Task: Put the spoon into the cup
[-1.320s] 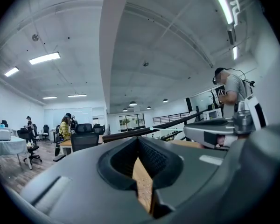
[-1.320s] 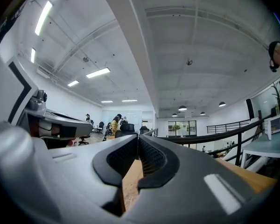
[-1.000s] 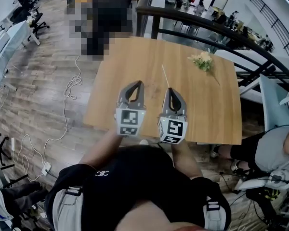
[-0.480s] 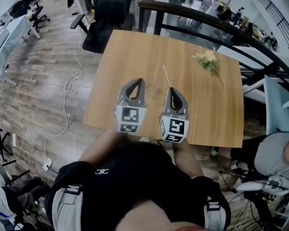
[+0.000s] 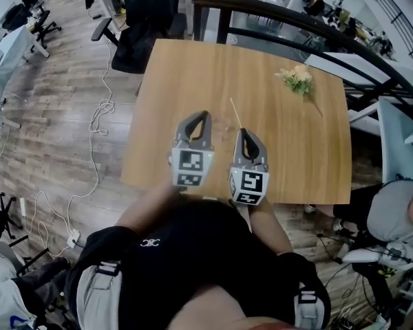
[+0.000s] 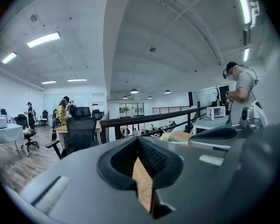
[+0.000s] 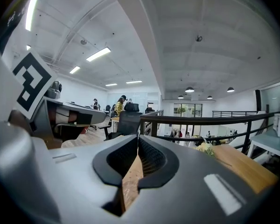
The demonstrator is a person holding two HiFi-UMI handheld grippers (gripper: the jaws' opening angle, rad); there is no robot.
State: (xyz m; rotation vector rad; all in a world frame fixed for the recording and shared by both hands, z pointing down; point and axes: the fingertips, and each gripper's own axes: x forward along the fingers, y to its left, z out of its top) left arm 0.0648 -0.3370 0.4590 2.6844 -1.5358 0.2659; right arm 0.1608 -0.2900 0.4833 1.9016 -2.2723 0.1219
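Observation:
A thin pale stick, which may be the spoon, lies on the wooden table near its middle. Left of it is a faint glassy shape; I cannot tell whether it is the cup. My left gripper hovers over the table's near half, shut and holding nothing. Beside it, my right gripper is also shut and empty, its tip just short of the stick's near end. In the left gripper view the left gripper has its jaws together. The right gripper looks the same in its own view.
A small bunch of pale flowers lies at the table's far right. A black office chair stands beyond the far left corner. A dark railing runs behind the table, and cables trail over the floor at the left.
The head view has tilted, so the table sits lower in frame and the chair shows. Both grippers stay shut and hold about the same place over the table.

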